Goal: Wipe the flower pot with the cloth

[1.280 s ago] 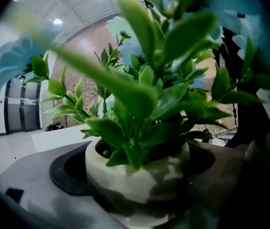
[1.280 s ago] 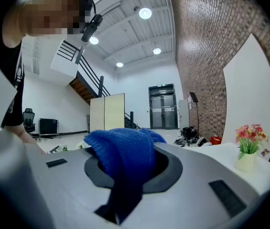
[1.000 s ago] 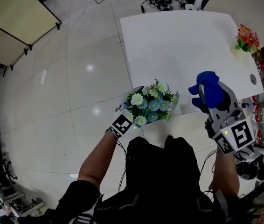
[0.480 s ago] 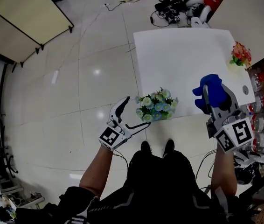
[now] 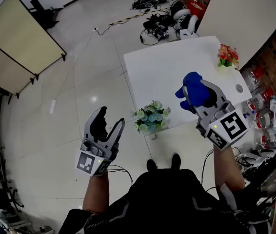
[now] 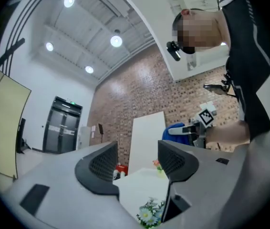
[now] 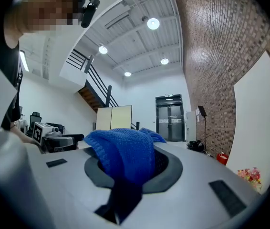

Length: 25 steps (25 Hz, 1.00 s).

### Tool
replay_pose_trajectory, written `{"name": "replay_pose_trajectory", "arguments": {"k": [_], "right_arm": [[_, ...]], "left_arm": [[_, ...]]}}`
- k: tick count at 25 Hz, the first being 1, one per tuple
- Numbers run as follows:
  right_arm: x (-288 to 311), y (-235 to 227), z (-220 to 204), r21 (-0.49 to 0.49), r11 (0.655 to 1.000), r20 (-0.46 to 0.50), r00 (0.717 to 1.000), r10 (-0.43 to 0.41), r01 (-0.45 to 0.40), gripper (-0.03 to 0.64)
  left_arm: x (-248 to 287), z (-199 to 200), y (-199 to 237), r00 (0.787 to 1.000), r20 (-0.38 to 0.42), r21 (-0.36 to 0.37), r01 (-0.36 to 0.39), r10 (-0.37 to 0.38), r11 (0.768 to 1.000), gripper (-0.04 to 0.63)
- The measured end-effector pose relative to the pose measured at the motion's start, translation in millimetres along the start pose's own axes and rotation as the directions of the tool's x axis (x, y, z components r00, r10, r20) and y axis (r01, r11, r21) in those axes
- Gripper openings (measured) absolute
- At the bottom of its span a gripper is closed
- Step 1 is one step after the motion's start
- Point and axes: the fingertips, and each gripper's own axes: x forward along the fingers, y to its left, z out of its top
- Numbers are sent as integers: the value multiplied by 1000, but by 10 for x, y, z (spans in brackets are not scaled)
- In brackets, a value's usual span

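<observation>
The right gripper point(image 5: 196, 94) is pinching the cloth point(image 5: 192, 82). The left gripper point(image 5: 111, 117), empty, has just been narrowing its fingers. Both are hovering apart from the flower pot point(image 5: 150, 120), so no wiping is happening.

I see the cloth point(image 5: 191, 87) as deep blue knit, the table point(image 5: 162, 67) white, and the flower pot point(image 5: 150, 119) blooms white and pale blue, perhaps yellow-centred.
</observation>
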Motion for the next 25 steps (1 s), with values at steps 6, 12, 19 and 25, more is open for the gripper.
{"name": "replay_pose_trajectory", "arguments": {"k": [6,12,19,25], "right_arm": [[-49,68,189,-3,1000,36,999,11,-11,75],[-102,95,221,8,1000,32,999,-1,1,77],[-197,323,182,25,999,-3,1000,-24,24,77],[-481,483,64,59,998,-29,999,-19,21,75]], "left_arm": [[62,351,106,997,11,-20,-76,77,997,10],[159,689,104,999,45,7,-22,22,1000,5],[215,507,-22,997,-26,-76,75,-77,994,5],[212,370,-521,988,-60,-125,134,-142,983,5]]}}
